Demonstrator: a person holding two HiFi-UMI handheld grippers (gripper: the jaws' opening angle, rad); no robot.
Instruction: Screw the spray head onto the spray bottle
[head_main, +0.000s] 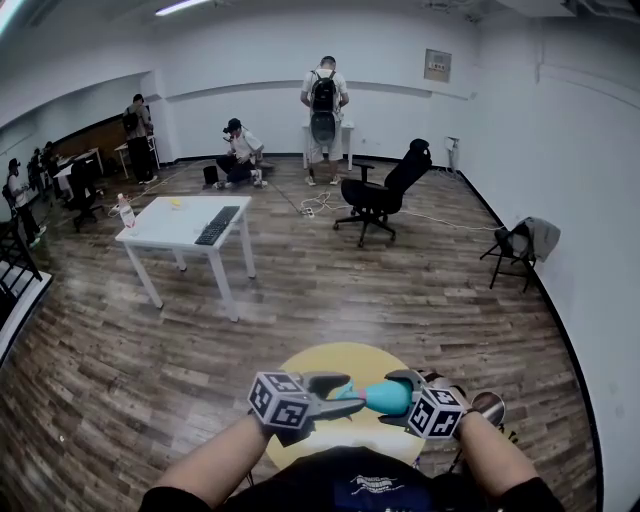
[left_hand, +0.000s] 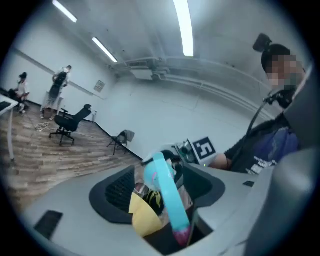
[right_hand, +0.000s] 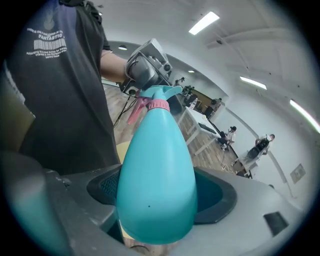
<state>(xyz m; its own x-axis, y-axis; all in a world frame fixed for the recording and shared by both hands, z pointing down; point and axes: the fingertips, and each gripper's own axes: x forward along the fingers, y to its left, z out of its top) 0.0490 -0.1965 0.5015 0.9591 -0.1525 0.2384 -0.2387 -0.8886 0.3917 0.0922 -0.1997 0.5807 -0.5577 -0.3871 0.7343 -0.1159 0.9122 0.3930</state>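
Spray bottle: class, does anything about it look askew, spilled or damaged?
Nothing stands out. The spray bottle looks intact, clamped in the right gripper. Its pink collar sits on the neck under the spray head, and no spilled liquid shows.

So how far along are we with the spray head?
Done: the head sits on the bottle neck, with the pink collar in place. In hand: the right gripper clamps the bottle; the left gripper has open jaws around the head, not pressing it. Left: probably more turns. Whether the collar is tight can't be told.
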